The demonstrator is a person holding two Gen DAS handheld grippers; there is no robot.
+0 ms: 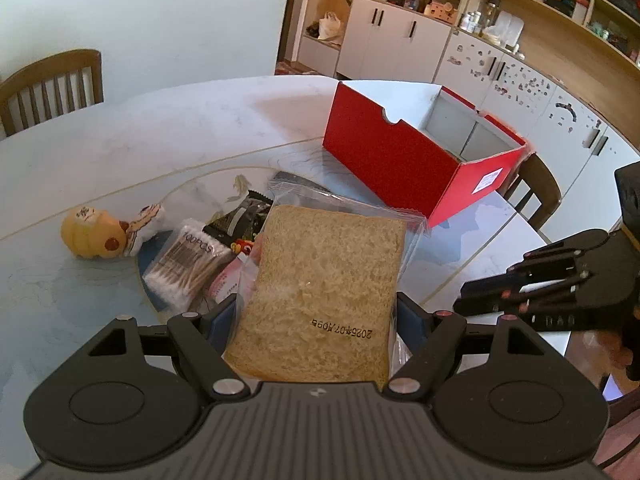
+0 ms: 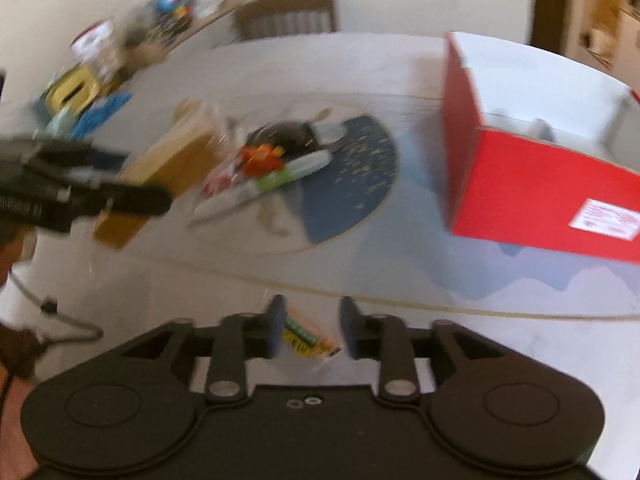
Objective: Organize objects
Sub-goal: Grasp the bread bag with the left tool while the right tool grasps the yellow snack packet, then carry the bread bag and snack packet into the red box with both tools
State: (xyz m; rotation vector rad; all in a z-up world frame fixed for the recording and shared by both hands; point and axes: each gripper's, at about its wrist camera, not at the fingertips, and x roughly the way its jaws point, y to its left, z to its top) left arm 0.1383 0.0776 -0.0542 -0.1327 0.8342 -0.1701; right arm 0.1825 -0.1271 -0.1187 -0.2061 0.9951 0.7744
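My left gripper (image 1: 316, 312) is shut on a bagged slice of bread (image 1: 320, 292) and holds it above the table. The bread also shows in the right wrist view (image 2: 180, 156), held by the left gripper (image 2: 132, 196). An open red box (image 1: 420, 152) stands at the back right; it also shows in the right wrist view (image 2: 536, 160). My right gripper (image 2: 310, 328) is partly closed around a small clear snack packet (image 2: 308, 338) with yellow and orange print; the view is blurred. It appears in the left wrist view (image 1: 520, 292).
On the table lie a doll (image 1: 108, 232), a pack of cotton swabs (image 1: 188, 268), a dark packet (image 1: 240, 220) and a pink packet (image 1: 226, 280). The right wrist view shows a pile of packets (image 2: 276, 164) on a blue round mat (image 2: 360, 176). Chairs (image 1: 52, 88) stand around.
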